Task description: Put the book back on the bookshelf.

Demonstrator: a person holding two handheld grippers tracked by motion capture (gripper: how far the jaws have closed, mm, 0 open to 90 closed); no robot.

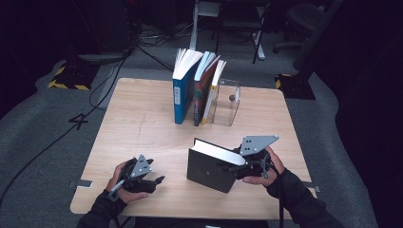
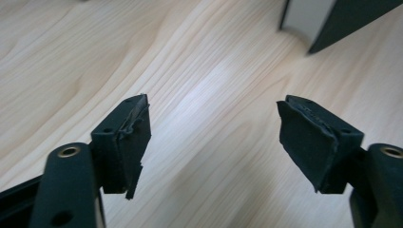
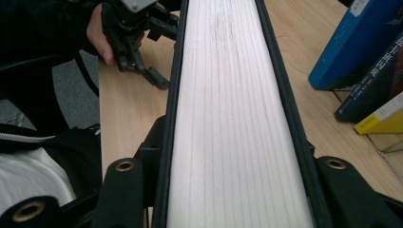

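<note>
In the high view, a black hardcover book (image 1: 211,166) is seen standing on edge at lower centre of a wooden table (image 1: 138,123), clamped at its right end by the right gripper (image 1: 233,167). At lower left, well apart from it, the left gripper (image 1: 154,179) is held low over the table, its jaws apart with nothing between them. At upper centre, three upright books, blue (image 1: 183,90), dark (image 1: 202,92) and yellow-spined (image 1: 212,92), are leaned against a clear acrylic bookend (image 1: 228,102).

In the left gripper view, bare wood grain is shown between two widely parted pads (image 2: 304,137), and a black corner of the book is seen at upper right.

In the right gripper view, the book's white page edge (image 3: 233,118) runs up the middle, gripped between both jaws on its covers. The left gripper is seen at upper left, the row of books at right.
</note>
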